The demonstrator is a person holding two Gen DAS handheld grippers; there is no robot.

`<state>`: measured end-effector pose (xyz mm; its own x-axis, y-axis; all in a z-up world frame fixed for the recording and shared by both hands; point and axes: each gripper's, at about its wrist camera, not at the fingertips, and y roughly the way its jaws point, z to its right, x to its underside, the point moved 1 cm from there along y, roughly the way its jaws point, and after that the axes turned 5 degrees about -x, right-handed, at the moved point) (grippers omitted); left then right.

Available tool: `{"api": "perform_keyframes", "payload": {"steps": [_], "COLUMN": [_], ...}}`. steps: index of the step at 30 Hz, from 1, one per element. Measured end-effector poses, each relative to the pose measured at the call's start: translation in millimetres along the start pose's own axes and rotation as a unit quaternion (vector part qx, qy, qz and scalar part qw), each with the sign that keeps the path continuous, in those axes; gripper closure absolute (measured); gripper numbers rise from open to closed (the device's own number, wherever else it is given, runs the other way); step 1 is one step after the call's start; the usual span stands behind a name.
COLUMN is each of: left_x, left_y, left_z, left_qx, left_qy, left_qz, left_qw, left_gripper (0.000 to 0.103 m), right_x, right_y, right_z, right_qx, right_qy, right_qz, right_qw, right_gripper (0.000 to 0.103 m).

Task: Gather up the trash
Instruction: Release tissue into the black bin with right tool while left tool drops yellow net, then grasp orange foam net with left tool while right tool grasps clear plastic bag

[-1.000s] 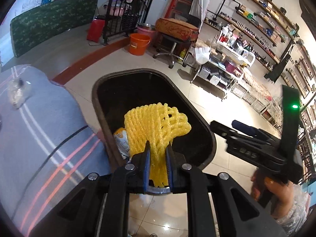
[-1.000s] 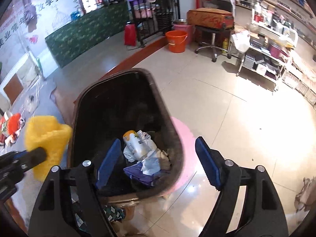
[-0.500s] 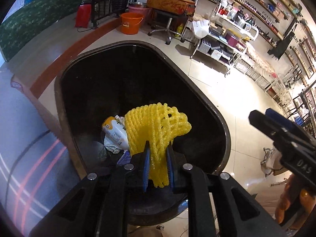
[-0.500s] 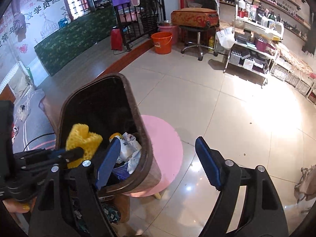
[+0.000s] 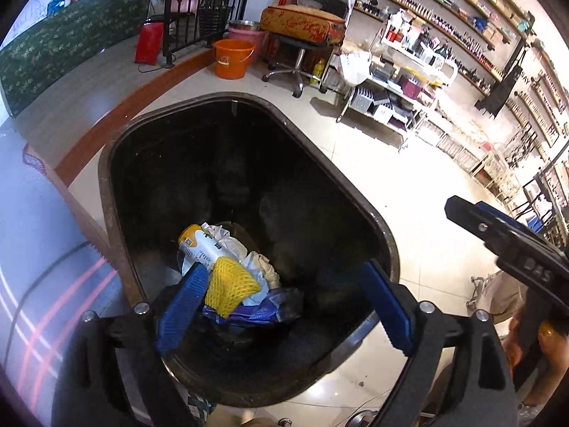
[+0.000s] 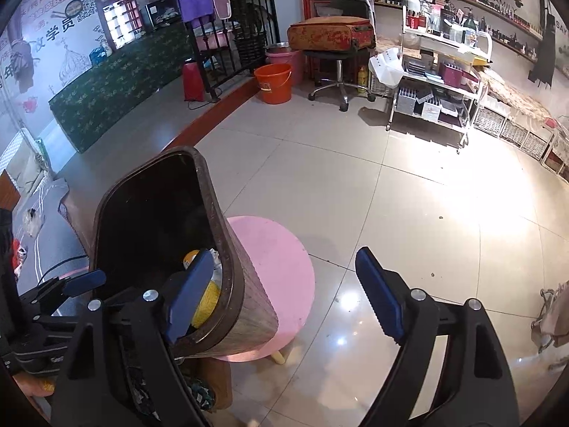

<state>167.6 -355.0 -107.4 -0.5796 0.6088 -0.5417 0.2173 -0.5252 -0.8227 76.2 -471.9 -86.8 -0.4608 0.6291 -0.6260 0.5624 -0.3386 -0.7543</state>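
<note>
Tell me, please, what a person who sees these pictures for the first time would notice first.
The eye goes first to the bright yellow foam net, lying on the trash inside the dark bin, against a can and crumpled paper. The left gripper hangs open above it. In the right wrist view, the bin stands beside a round pink stool, with the right gripper open too.

The yellow foam net (image 5: 230, 284) is partly hidden at nine o'clock by a blue finger pad (image 5: 183, 297). The bin (image 6: 227, 284) bottom is lost in darkness. The right gripper (image 5: 512, 245) is cut off at three o'clock.
</note>
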Motion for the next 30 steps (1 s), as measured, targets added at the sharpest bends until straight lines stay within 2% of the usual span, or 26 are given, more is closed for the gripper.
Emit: {"api": "perform_keyframes", "payload": {"steps": [8, 13, 18, 22, 27, 30], "left_x": [10.8, 19.9, 32.9, 46.0, 70.4, 90.9], "left_y": [-28.8, -59.7, -93.6, -122.6, -153.3, -169.2], "left_z": [-5.0, -15.9, -48.6, -80.5, -121.9, -148.8], "left_qx": [0.016, 0.016, -0.014, -0.047, -0.113, -0.133], "left_qy": [-0.029, -0.05, -0.091, -0.125, -0.168, -0.21], "left_qz": [0.026, 0.061, 0.091, 0.116, 0.128, 0.131], "left_qw": [0.9991, 0.9967, 0.9916, 0.9843, 0.9709, 0.9596], "left_gripper": [0.012, 0.012, 0.012, 0.012, 0.012, 0.012], "right_x": [-1.0, -0.1, 0.4, 2.9, 14.5, 20.2], "right_y": [2.7, 3.6, -0.3, -2.8, -0.7, 2.2], "right_z": [0.2, -14.9, -56.3, -95.2, -152.4, -185.3], "right_qx": [-0.002, -0.035, -0.079, -0.123, -0.178, -0.207], "right_qy": [0.009, 0.004, -0.032, -0.067, -0.116, -0.143], "right_qz": [-0.002, -0.007, -0.003, -0.008, -0.026, -0.041], "right_qw": [1.0, 0.999, 0.996, 0.99, 0.977, 0.967], "right_gripper": [0.014, 0.014, 0.014, 0.014, 0.014, 0.014]}}
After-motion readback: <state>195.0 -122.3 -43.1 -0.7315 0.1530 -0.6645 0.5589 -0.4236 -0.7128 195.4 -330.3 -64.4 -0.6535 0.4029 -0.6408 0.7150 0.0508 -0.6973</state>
